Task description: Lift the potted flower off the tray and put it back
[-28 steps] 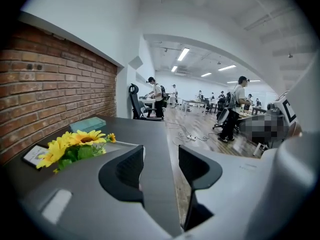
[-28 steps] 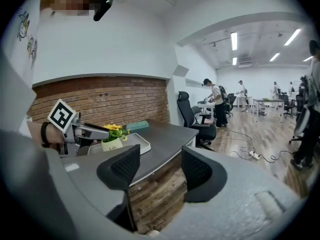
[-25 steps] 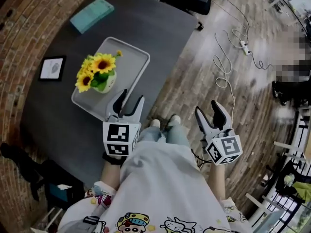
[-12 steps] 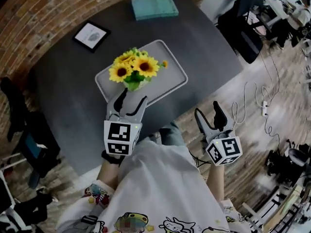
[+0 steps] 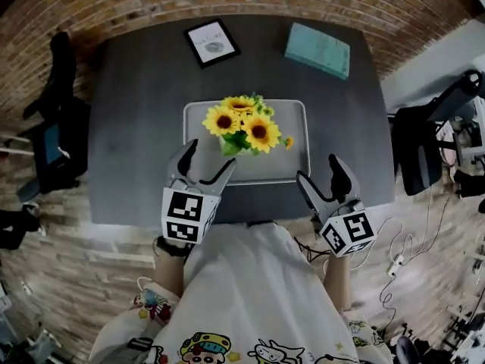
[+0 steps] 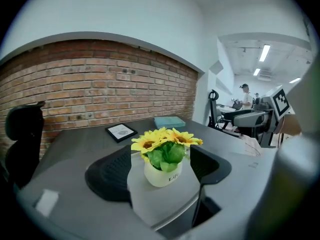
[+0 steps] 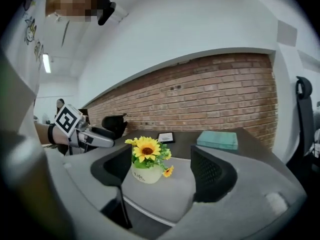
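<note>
The potted flower (image 5: 242,126), yellow sunflowers in a white pot, stands on the grey tray (image 5: 295,116) in the middle of the dark table. My left gripper (image 5: 206,159) is at the tray's near left side, open, its tips just short of the pot. My right gripper (image 5: 318,174) hangs open over the tray's near right corner. Both pairs of jaws have just been opening, with nothing between them. The left gripper view shows the pot (image 6: 162,173) on the tray (image 6: 160,204) beyond the open left gripper (image 6: 161,156). The right gripper view frames the pot (image 7: 145,174) beyond the right gripper (image 7: 160,169).
At the table's far side lie a framed picture (image 5: 212,42) and a teal book (image 5: 318,49), in front of a brick wall. A black chair (image 5: 57,120) stands to the left and an office chair (image 5: 432,139) to the right. Cables (image 5: 402,256) lie on the wood floor.
The head view has swung round until the table lies square ahead. Both grippers have come up to the tray's near edge, the right one from over the floor, and both stand wider.
</note>
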The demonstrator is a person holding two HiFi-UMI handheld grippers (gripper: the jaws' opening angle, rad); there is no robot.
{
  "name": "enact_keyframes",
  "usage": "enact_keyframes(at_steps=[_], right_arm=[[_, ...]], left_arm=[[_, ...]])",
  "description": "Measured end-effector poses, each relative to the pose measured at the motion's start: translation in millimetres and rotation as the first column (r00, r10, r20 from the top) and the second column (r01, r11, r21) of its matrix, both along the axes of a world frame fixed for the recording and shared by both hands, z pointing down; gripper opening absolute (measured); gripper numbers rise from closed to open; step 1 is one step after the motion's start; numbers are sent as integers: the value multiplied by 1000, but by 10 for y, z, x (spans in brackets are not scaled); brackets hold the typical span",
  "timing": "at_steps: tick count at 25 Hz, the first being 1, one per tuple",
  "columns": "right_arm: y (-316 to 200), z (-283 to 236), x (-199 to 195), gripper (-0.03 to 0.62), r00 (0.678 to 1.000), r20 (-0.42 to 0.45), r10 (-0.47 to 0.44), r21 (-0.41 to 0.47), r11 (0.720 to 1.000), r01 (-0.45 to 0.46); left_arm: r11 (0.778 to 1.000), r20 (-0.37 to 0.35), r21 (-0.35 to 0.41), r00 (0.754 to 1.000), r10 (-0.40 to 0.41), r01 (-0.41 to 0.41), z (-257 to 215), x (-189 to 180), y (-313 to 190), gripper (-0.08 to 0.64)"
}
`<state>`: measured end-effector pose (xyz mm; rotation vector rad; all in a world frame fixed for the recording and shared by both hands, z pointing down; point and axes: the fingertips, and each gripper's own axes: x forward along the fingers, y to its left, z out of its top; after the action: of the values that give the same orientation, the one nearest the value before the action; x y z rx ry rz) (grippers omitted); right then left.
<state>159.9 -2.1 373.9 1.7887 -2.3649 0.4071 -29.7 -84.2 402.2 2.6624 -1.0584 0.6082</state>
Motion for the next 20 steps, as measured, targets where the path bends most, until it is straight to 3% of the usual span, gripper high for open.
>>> enact_keyframes(at_steps=[5,9,14,20], right_arm=[[-269,24,-87,370,981,-8,-193,8,981,193],[-326,43,-168,377,960,1,-280,10,960,280],[-322,103,-307,382,939,10,-344,5,939,344],[-319,67,-415,390,941,-9,-338,17,941,338]], left_arm=[[991,-2,-3,991,-137,137,24,-109,-4,383],[979,-14,-12,979,-201,201,22,-165,76,387],[973,1,5,973,-232,232,-18,-269,179,388],[978,-1,1,978,-207,207,-1,-361,232,388]])
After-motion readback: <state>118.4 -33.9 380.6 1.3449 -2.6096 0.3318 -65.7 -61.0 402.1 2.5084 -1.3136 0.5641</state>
